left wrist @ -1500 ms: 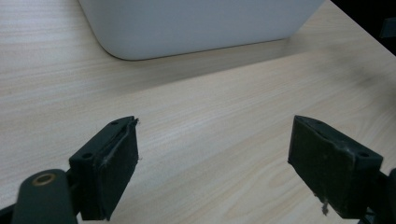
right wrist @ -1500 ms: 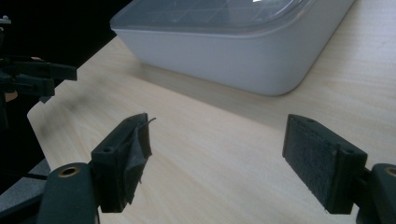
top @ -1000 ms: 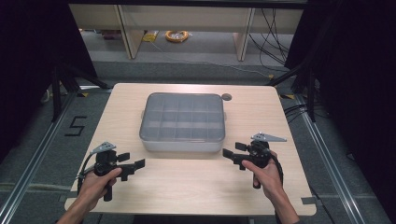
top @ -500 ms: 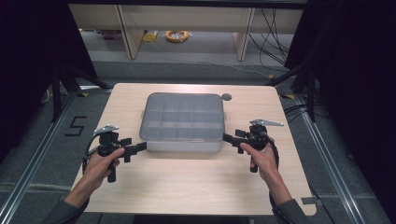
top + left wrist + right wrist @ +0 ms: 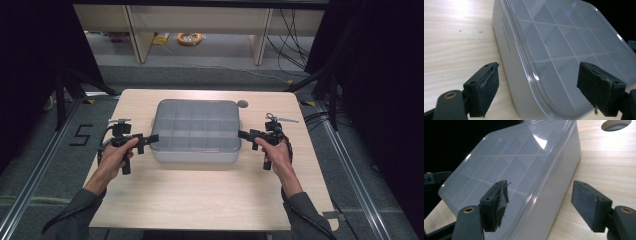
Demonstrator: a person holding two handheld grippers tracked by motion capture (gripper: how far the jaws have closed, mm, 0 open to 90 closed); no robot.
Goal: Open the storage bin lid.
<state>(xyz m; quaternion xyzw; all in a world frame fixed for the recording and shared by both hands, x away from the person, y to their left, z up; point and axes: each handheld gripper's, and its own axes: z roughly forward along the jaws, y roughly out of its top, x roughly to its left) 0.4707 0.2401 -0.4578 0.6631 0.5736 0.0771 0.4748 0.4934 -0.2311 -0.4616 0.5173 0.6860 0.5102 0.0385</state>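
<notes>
We see a pale wooden table [image 5: 200, 200] with a round hole [image 5: 242, 104] near its far edge, standing on grey carpet [image 5: 45, 180] crossed by metal rails [image 5: 30, 185]. Beyond it are light shelf units [image 5: 137, 30] with a coil of yellow cable [image 5: 189, 38], black cables [image 5: 295, 35] and dark curtains [image 5: 30, 50] on both sides.

The high view looks forward and down over the whole table [image 5: 210, 200]. Both gripper views sit low and close, facing the compartment box [image 5: 196, 131] from opposite ends; all three share its lid.
</notes>
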